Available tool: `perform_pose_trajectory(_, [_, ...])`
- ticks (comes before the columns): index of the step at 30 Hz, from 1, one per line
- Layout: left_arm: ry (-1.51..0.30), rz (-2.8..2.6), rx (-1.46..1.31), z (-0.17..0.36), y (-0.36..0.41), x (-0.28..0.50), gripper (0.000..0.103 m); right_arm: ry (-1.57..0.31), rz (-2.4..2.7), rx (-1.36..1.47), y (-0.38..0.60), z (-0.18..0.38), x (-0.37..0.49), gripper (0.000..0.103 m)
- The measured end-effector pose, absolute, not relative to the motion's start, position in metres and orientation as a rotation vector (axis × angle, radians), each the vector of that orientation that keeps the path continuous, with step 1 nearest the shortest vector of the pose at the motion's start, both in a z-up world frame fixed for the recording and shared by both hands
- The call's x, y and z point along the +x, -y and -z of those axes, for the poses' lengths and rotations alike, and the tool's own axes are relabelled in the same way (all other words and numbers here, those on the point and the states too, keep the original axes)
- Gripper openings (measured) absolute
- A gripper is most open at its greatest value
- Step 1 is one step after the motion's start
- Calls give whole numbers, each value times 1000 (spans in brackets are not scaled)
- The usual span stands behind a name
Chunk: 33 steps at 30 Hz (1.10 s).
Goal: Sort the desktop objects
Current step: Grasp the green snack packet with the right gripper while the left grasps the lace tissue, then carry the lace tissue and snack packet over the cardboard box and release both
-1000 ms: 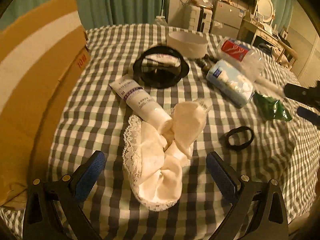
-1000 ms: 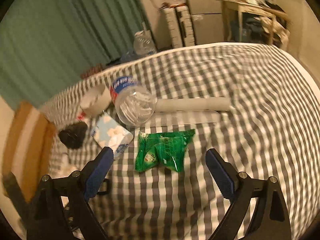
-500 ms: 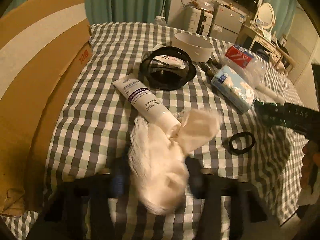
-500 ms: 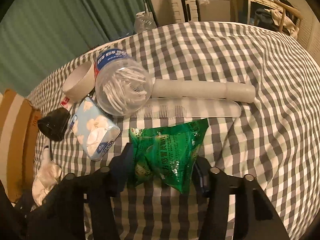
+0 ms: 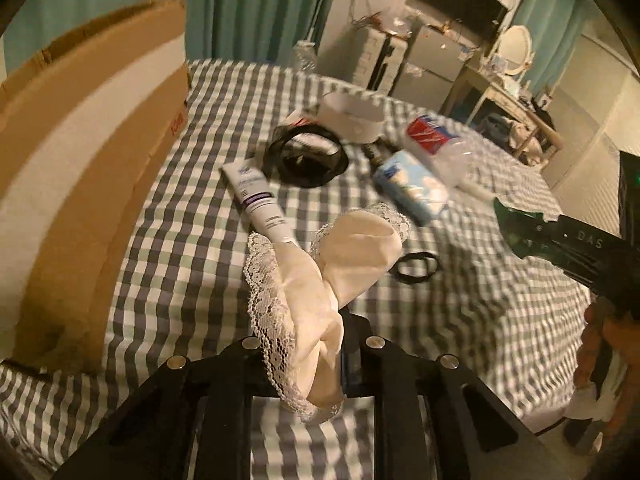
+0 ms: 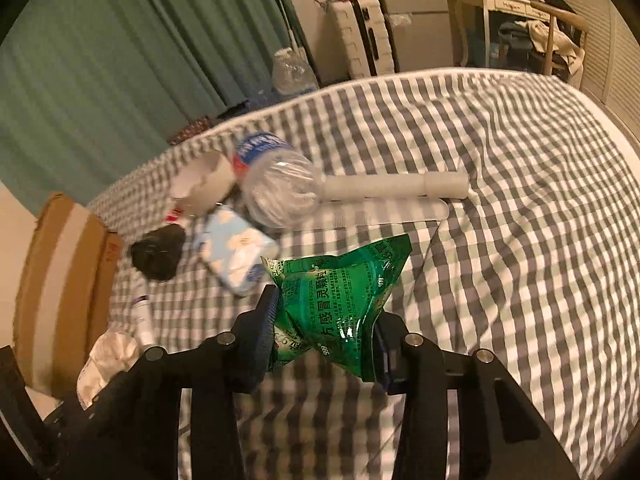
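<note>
A white lace-edged cloth (image 5: 304,292) hangs bunched between the fingers of my left gripper (image 5: 308,344), raised off the checked bedspread (image 5: 180,280). The jaws are closing and the pads press on the cloth. In the right wrist view a crumpled green foil packet (image 6: 340,276) sits between the pads of my right gripper (image 6: 326,312), lifted clear of the spread. Those jaws are also closing, squeezing the packet. The right gripper's black body with the packet's green edge (image 5: 516,224) shows at the right of the left wrist view.
On the spread lie a white tube (image 5: 258,204), a black round dish (image 5: 306,156), a white bowl (image 5: 352,114), a blue tissue pack (image 5: 412,186), a clear bottle (image 6: 276,184), a black hair tie (image 5: 416,266), a white roll (image 6: 396,186) and a comb (image 6: 384,214). A cardboard box (image 5: 80,160) stands at the left.
Both grippers went from wide open to closed: the left on the lace cloth, the right on the green packet. Each has lifted its object off the spread.
</note>
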State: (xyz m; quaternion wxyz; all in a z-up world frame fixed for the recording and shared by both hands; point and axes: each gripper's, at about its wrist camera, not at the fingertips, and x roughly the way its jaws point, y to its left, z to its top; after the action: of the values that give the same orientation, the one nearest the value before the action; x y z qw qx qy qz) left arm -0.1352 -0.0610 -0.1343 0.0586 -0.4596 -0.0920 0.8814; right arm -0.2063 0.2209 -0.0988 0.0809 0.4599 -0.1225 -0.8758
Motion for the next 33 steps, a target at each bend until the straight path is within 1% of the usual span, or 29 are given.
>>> perform_pose_trajectory(7, [262,-2668,-1315,107,56,-115,18,304,2602,1321,-194,71,-182,41])
perform_pose_trajectory(15, [310,-2712,-1258,77,78,-94,18,184,2593,1211,-146,35,-140,41])
perform_pose_trajectory(19, [302,-2741,-1207,56,88,-86,18,131,2579,1161,-130,17,-119,41])
perform_pose_trajectory(28, [256,-2788,-1118,6,120,-91,18,54,2520,1077,-90,-14,-93,41])
perform_pose_trajectory(30, [272,-2796,-1118,0,133,-94,18,56,2500,1054,-79,-21,-90,41])
perform_pose_trajectory(33, [267,-2827,-1143,-6,154,-100,18,11,2484,1034,-59,-26,-89,41])
